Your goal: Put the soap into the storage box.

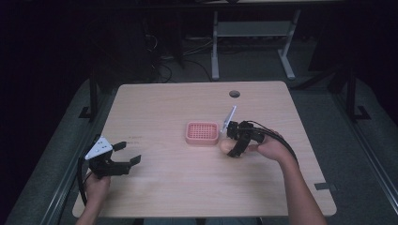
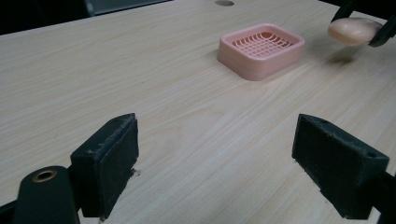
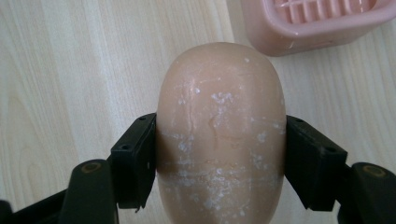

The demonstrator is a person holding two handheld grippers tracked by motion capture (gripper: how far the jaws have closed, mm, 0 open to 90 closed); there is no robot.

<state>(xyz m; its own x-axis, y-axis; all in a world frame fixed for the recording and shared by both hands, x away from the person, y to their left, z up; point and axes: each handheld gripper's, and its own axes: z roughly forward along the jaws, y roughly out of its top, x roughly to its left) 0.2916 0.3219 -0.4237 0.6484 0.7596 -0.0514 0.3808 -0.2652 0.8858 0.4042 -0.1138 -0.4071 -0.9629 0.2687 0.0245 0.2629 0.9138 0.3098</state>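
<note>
A pale peach bar of soap [image 3: 220,135] is clamped between the jaws of my right gripper [image 3: 219,161], which is shut on it and holds it just above the table. In the high view the soap [image 1: 225,146] and the right gripper [image 1: 233,144] sit just right of a pink slotted soap dish [image 1: 202,132]. The dish [image 3: 317,21] shows at the top right of the right gripper view. My left gripper [image 1: 128,153] rests open near the table's left edge, nothing between its pads [image 2: 108,161]. From there the dish [image 2: 260,48] and the lifted soap [image 2: 353,31] lie ahead.
The wooden table [image 1: 164,183] has a round cable hole [image 1: 234,93] near its far edge. A grey plate [image 1: 229,119] stands up from the right gripper beside the dish. Another desk's white legs [image 1: 215,47] stand beyond the table.
</note>
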